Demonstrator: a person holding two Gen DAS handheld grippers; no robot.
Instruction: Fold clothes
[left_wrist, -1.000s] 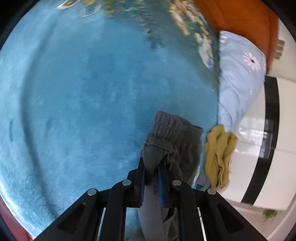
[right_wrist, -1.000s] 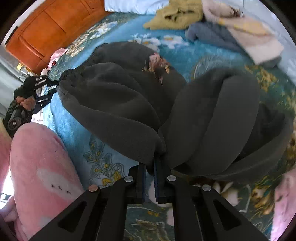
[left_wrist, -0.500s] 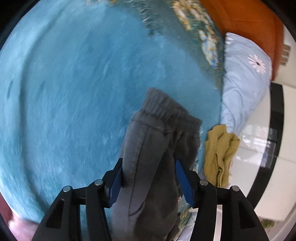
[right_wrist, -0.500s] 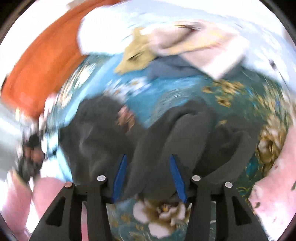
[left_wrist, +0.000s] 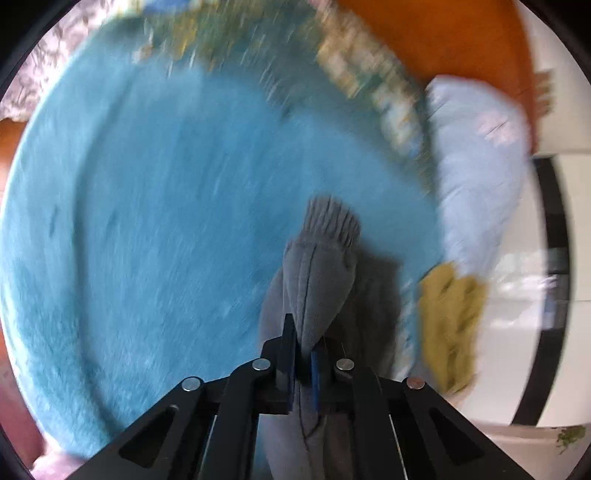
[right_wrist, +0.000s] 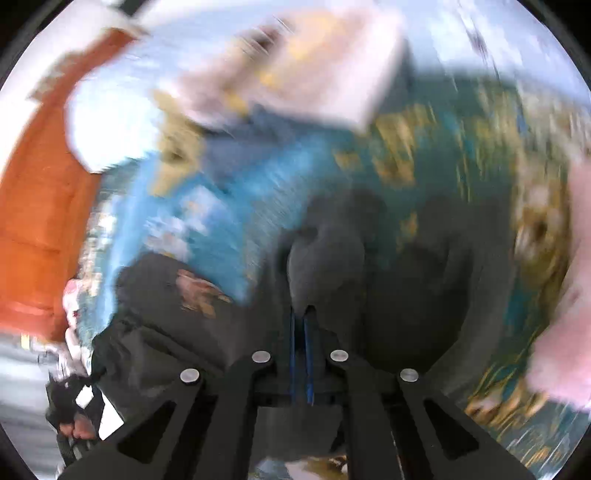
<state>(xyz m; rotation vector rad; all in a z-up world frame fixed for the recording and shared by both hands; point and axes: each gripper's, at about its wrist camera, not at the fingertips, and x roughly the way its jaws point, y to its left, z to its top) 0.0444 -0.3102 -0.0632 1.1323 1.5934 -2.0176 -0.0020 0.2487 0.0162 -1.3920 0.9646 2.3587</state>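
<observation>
Left wrist view: your left claw (left_wrist: 303, 354) pinches a ribbed cuff of the dark grey fleece trousers (left_wrist: 321, 280) above the teal plush blanket (left_wrist: 147, 221); your right claw (right_wrist: 301, 325) clamps another fold of them.

Both grippers are re-clamping the dark grey sweatpants (left_wrist: 321, 280) after a brief release. The left gripper (left_wrist: 303, 354) is now pinching a leg just behind its ribbed cuff (left_wrist: 332, 221) and lifting it off the teal blanket (left_wrist: 147, 221). The right gripper (right_wrist: 301, 325) is rolling and sweeping sideways while its pads are squeezing a fresh fold of the sweatpants, blurring its view.
</observation>
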